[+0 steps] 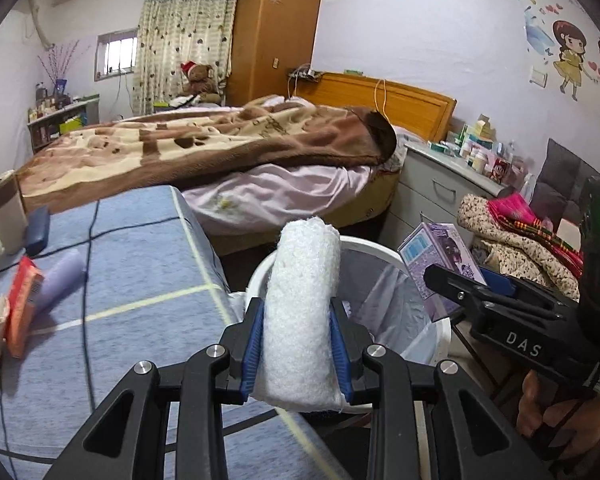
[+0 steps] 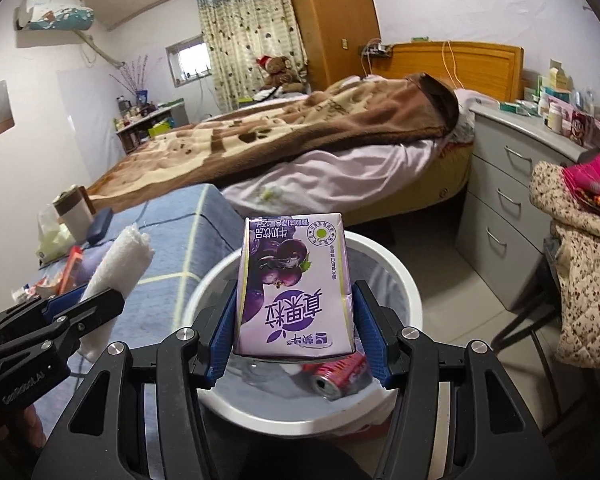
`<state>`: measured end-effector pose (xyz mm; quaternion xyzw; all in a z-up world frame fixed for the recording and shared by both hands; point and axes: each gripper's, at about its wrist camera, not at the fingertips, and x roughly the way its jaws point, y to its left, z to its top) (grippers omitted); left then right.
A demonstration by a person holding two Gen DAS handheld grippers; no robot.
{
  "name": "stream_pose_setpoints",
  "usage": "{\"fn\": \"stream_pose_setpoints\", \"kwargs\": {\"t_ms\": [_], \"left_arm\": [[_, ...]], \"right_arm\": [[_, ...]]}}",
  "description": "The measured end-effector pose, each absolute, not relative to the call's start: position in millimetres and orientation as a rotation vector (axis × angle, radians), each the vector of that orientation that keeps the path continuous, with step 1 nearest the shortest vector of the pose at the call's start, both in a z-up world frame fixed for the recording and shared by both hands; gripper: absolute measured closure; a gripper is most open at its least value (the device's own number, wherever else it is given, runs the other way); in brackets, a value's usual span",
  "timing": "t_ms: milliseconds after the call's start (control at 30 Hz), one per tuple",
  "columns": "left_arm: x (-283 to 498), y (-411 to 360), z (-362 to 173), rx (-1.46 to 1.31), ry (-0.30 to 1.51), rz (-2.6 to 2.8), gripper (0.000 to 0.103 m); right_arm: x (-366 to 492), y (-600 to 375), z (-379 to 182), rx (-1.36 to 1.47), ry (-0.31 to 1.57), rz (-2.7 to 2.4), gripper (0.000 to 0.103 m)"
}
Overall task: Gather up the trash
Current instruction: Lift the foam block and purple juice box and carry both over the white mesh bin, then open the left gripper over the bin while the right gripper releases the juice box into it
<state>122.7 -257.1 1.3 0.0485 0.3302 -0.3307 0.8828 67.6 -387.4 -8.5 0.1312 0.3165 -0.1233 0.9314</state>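
One purple drink carton point(image 2: 296, 288), printed side up and lettering upside down to the camera, clamped across its width by the right gripper point(image 2: 296, 334); it hangs over the mouth of one white bin point(image 2: 410, 280) lined with a clear bag, which sits at 12 o'clock from the tongs. One white rolled cloth or wad of tissue point(image 1: 300, 312), clenched between the blue pads of the left gripper point(image 1: 298, 340), stands upright at the bin's near rim, toward 9 o'clock of the carton. One red drink can point(image 2: 336, 374) lies on its side in the bin bottom, at 6 o'clock under the carton. Step in hand, by judgement: drop both pieces into the bin. To do it well, carry each piece fully inside the rim before letting go, the roll especially, since it sits at the edge beside the blue checked table point(image 1: 120, 280); release one at a time so the grippers, close together, do not knock. Left on the table at 9 o'clock: one orange packet point(image 1: 22, 304), one lilac tube point(image 1: 58, 276), one dark case point(image 1: 38, 230), one cup point(image 1: 6, 212), some crumpled wrappers, number unclear.
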Motion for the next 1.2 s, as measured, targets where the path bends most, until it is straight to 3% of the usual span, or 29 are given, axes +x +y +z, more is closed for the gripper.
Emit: {"fn": "stream_pose_setpoints", "kwargs": {"t_ms": [367,600,667,1200], "left_arm": [[124.4,-288.1,-9.8,0.129,0.715,-0.719,0.071],[125.9,-291.2,-11.3,0.118,0.723,-0.718,0.058],[125.3,-291.4,-10.3,0.12,0.714,-0.715,0.055],[118.6,-266.3,7.1,0.102,0.684,-0.686,0.055]], "right_arm": [[69.1,-404.9,-18.8,0.251,0.692,-0.274,0.046],[71.2,-408.6,-20.3,0.232,0.712,-0.3,0.045],[70.6,-408.1,-19.4,0.232,0.707,-0.295,0.038],[67.7,-399.6,-3.8,0.236,0.659,-0.305,0.034]]}}
